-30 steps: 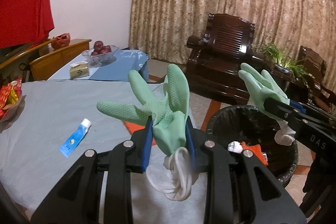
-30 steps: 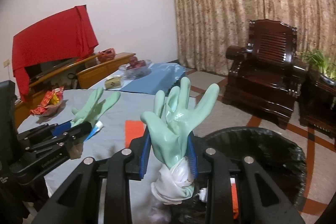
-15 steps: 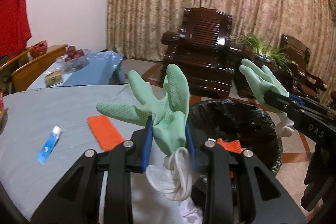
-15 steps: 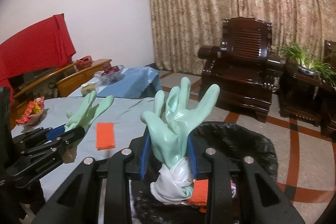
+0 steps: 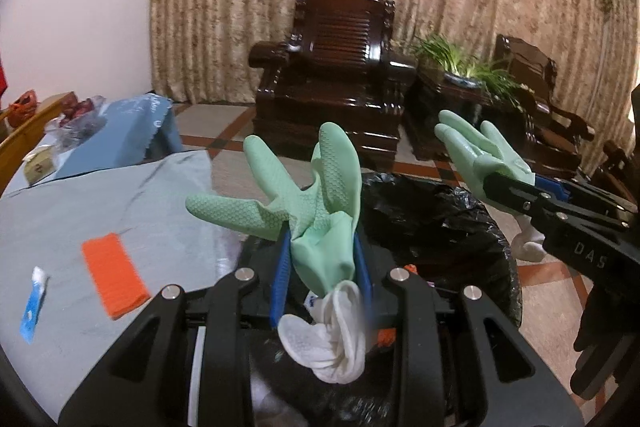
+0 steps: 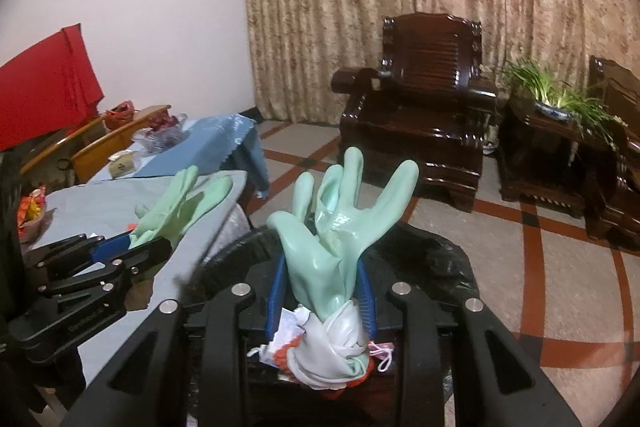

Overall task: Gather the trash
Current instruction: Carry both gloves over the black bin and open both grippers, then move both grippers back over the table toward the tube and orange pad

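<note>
Left wrist view: my left gripper [image 5: 320,267] clamps a textured green glove [image 5: 312,203] above the black-lined trash bin [image 5: 460,227], beside the table's edge [image 5: 216,195]. Right wrist view: my right gripper [image 6: 322,287] pinches a smooth green glove [image 6: 336,223] over the bin's near rim.

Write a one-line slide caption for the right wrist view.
Right gripper clamps a mint-green rubber glove above the black-lined trash bin, left gripper alongside.
</note>
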Demonstrator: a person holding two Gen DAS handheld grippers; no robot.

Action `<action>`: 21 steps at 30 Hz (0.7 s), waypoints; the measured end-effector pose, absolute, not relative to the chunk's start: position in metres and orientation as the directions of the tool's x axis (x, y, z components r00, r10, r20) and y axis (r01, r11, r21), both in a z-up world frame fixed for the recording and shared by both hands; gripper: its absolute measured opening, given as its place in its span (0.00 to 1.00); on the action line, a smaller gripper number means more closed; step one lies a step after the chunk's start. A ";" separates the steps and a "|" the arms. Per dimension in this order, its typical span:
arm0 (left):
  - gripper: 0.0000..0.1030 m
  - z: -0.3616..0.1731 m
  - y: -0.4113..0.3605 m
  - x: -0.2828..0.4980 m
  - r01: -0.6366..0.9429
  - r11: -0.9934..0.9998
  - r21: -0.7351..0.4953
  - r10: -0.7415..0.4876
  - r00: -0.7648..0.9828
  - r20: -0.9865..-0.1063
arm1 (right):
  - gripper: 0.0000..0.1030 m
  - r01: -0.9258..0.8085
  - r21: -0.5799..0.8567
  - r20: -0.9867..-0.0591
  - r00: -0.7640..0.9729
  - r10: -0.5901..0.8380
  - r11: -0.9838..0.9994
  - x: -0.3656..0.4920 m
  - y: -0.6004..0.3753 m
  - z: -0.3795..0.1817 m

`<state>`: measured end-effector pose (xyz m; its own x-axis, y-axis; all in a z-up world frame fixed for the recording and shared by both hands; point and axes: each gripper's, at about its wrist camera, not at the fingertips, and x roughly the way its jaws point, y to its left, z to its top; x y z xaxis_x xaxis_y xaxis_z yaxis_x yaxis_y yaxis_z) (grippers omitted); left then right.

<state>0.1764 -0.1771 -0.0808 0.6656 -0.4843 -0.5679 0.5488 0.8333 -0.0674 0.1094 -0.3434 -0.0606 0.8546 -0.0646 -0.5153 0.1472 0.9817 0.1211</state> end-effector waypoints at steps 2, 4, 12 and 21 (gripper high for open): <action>0.27 -0.087 -0.187 0.184 0.560 0.825 -0.076 -0.495 0.650 -0.577 | 0.30 0.155 0.115 -0.525 0.848 -0.072 0.981 0.115 -0.349 -0.066; 0.27 -0.092 -0.194 0.191 0.567 0.819 -0.085 -0.501 0.636 -0.586 | 0.30 0.160 0.112 -0.531 0.844 -0.077 0.981 0.118 -0.354 -0.070; 0.28 -0.106 -0.213 0.208 0.588 0.802 -0.103 -0.521 0.605 -0.603 | 0.30 0.184 0.103 -0.571 0.816 -0.093 0.977 0.132 -0.372 -0.091; 0.75 -0.100 -0.197 0.207 0.593 0.792 -0.147 -0.556 0.599 -0.576 | 0.80 0.223 0.083 -0.570 0.810 -0.137 0.971 0.120 -0.370 -0.099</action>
